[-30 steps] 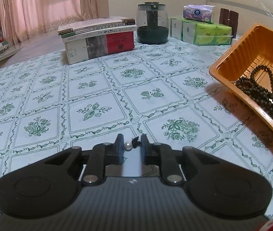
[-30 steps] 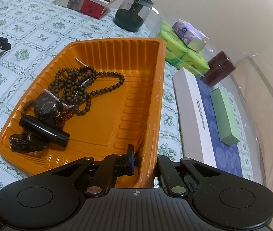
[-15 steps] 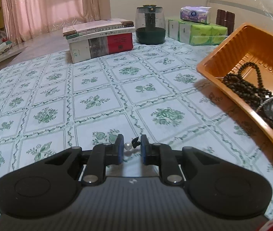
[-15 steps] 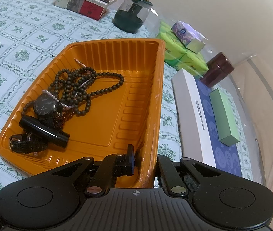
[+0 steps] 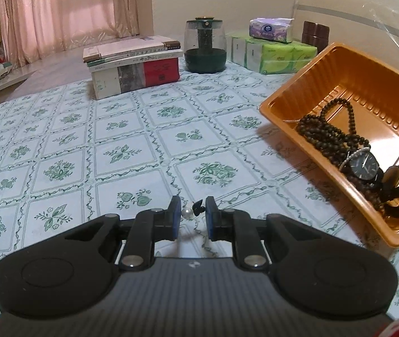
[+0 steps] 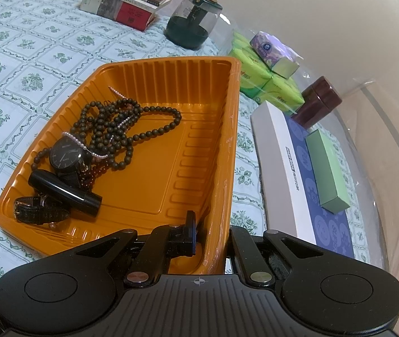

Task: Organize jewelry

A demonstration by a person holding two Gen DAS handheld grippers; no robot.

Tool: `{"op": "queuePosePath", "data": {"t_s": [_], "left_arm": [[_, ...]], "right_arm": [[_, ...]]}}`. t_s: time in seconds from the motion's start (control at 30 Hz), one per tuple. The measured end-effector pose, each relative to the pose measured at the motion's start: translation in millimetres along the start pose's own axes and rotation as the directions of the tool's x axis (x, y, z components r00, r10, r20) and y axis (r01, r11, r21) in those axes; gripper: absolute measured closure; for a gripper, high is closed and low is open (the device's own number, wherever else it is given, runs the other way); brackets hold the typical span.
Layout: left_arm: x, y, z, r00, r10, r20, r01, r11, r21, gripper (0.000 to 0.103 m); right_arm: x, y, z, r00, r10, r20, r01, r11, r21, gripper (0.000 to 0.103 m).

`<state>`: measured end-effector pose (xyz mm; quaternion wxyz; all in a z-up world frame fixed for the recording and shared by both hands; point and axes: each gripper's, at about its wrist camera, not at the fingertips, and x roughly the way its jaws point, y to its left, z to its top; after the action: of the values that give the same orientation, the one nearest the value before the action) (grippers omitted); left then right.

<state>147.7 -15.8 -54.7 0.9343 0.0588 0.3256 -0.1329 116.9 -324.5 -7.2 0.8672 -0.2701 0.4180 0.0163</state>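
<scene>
A small pearl earring (image 5: 186, 212) with a dark clasp hangs between the blue pads of my left gripper (image 5: 192, 210), which is shut on it above the flowered tablecloth. To its right stands the orange tray (image 5: 283, 118), tipped up on its far side. My right gripper (image 6: 210, 224) is shut on the tray's near right wall (image 6: 227, 168), one finger inside and one outside. In the tray lie dark bead strands (image 6: 109, 123), a black watch (image 6: 66, 154), a black tube (image 6: 64, 192) and a black strap (image 6: 39, 213).
At the back of the table are a stack of books (image 5: 132, 64), a glass pot with a dark green base (image 5: 205, 47), green tissue packs (image 5: 272, 53) and a brown jar (image 5: 316, 32). A long white and blue box (image 6: 297, 174) with a green box (image 6: 327, 174) on it lies right of the tray.
My left gripper has risen and moved toward the tray with the earring still in its pads; more of the tray's inside shows. The right gripper and tray have kept still.
</scene>
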Motion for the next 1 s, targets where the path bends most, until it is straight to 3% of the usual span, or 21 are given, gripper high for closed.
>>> {"op": "queuePosePath", "data": {"t_s": [0.3,0.4,0.67,1.0], "left_arm": [[-9,-28,20,0.995,-0.089,0.038,0.088,0.996,0.023,0.087],[-13,-50,31,0.987,-0.152,0.054,0.15,0.988,0.05,0.087],[-14,-121,51,0.945,-0.32,0.068,0.306,0.938,0.162,0.087],[4,-168,56,0.926,-0.374,0.038,0.356,0.904,0.238,0.087]], "right_arm": [[0,-1,0,1.0,0.005,0.002,-0.005,1.0,0.003,0.098],[0,-1,0,1.0,0.005,0.002,-0.005,1.0,0.003,0.098],[1,-1,0,1.0,0.007,0.005,-0.007,1.0,0.007,0.098],[4,-5,-3,1.0,0.024,0.008,-0.024,0.999,0.024,0.098]]}}
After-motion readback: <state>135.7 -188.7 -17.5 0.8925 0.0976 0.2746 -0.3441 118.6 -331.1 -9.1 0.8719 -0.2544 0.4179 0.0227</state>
